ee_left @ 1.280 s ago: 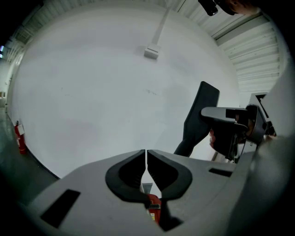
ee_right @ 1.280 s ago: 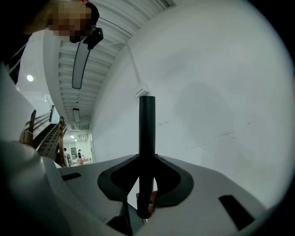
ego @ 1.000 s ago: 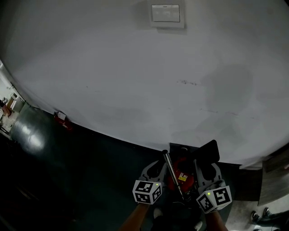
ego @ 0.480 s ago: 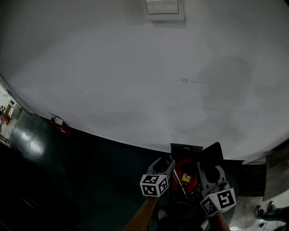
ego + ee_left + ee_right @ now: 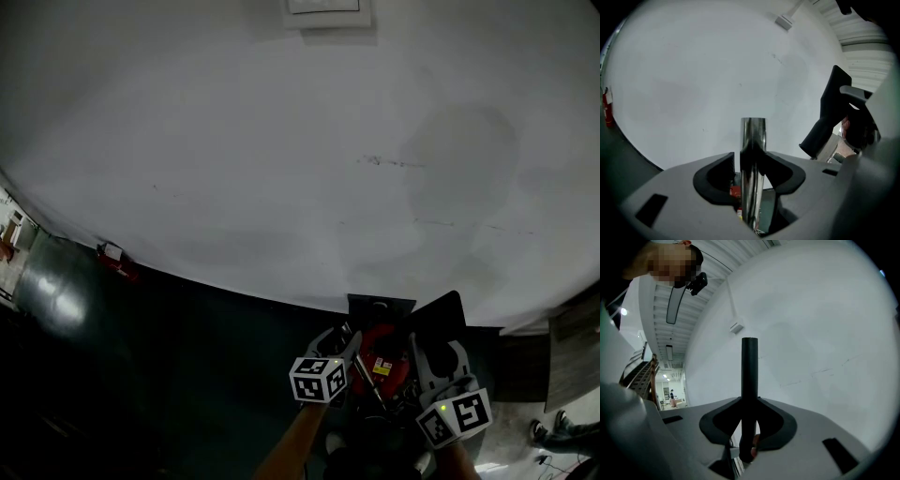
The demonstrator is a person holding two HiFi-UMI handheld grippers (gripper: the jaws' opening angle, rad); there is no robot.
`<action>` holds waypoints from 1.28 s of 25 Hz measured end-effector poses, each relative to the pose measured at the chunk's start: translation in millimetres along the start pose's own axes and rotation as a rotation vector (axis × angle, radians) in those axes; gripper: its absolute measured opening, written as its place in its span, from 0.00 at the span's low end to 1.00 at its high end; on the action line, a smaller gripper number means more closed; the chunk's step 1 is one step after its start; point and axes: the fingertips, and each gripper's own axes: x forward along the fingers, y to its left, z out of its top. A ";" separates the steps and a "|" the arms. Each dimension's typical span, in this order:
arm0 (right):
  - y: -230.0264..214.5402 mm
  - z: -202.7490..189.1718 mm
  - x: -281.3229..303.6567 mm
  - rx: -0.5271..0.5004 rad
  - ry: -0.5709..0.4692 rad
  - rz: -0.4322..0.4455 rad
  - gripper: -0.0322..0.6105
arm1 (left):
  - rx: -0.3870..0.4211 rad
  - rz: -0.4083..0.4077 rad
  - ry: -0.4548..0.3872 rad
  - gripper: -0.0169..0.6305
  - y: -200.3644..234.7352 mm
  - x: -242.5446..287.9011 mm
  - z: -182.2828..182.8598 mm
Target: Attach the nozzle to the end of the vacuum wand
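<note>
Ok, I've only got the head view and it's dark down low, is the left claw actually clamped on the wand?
Observer: No. The left gripper view shows the chrome wand between the left claw's pads with a gap on its left; that claw is open.
Operator: And the other one?
Observer: The right gripper view shows the right claw shut on the black nozzle, which stands straight out between the pads.
Operator: Joined yet?
Observer: No. In the left gripper view the nozzle sits off to the right of the wand's end, apart.

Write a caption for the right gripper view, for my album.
The right gripper clamps the black nozzle, pointing it at a white wall.
</note>
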 end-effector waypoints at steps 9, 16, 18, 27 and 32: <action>-5.4 -3.7 -1.4 -0.004 0.009 -0.010 0.20 | 0.017 0.006 0.004 0.26 -1.6 4.5 0.3; -6.5 3.8 -6.0 -0.002 0.003 -0.001 0.20 | 0.032 0.007 0.019 0.26 -7.5 0.4 -1.5; -6.5 10.1 -8.1 0.000 -0.008 0.004 0.20 | 0.036 0.008 0.021 0.26 -10.1 -2.2 -1.9; -8.8 35.1 -22.7 -0.012 -0.013 0.027 0.20 | 0.104 -0.022 0.014 0.26 -58.3 -7.0 1.6; -7.4 52.4 -31.1 0.010 -0.024 0.050 0.20 | 0.146 -0.038 0.009 0.26 -90.3 -12.3 0.9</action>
